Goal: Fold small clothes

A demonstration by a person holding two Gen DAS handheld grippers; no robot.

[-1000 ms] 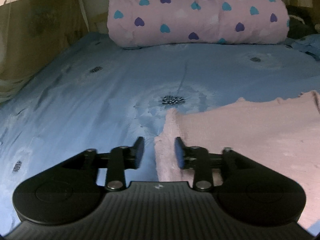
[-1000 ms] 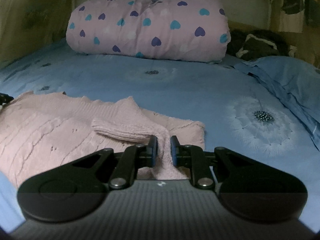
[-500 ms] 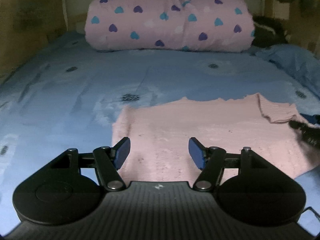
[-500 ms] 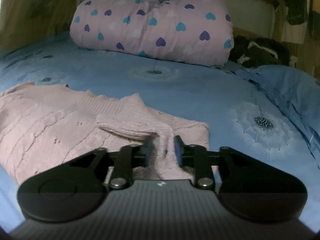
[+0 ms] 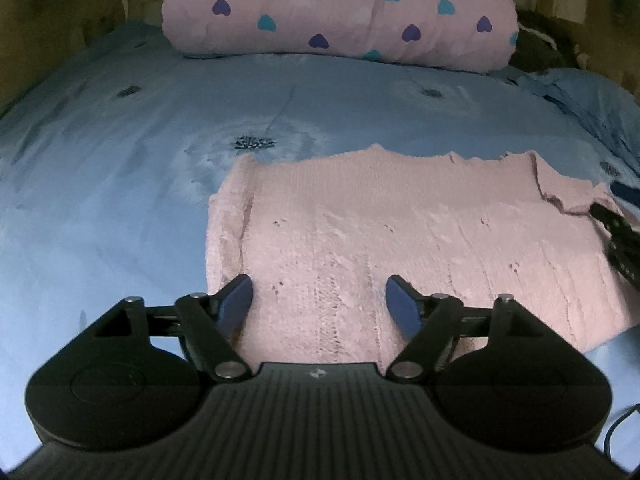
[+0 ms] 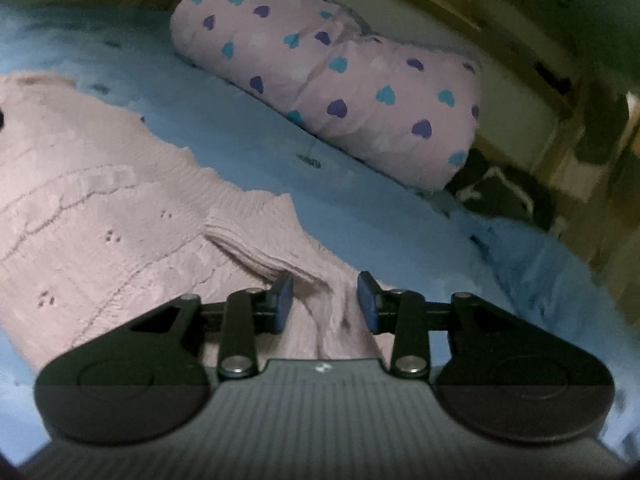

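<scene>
Nearest to you, the left gripper (image 5: 319, 305): fingers spread wide and gripping nothing, poised over the near hem of the pink knit sweater (image 5: 400, 240), which lies flat on the blue bedsheet (image 5: 120, 200) toward the bed's near right part. The right gripper (image 6: 325, 300): fingers apart, with a raised ridge of the sweater's knit standing between the pads; the right wrist view is blurred, so you cannot be sure whether either pad touches the cloth, but it is not pinched. Beside that gripper, the ribbed cuff of a sleeve (image 6: 256, 244) lies folded in over the body panel. Handling, as a judgement: the sweater looks light, soft and limp, with an open lace-like stitch that will stretch and snag sooner than slip; it will drape and sag from any single hold. Take it at the firmer parts, the ribbed hem corners or the side seam at its left edge (image 5: 228, 232), one gripper to each corner, and pinch through both layers so the back travels with the front. Farther up the bed, bare sheet with printed dandelion motifs (image 5: 254, 143). Farthest, along the head edge, a rolled pink quilt with blue and purple hearts (image 5: 340, 12), and a dark bundle (image 6: 496, 196) in the far right corner.
</scene>
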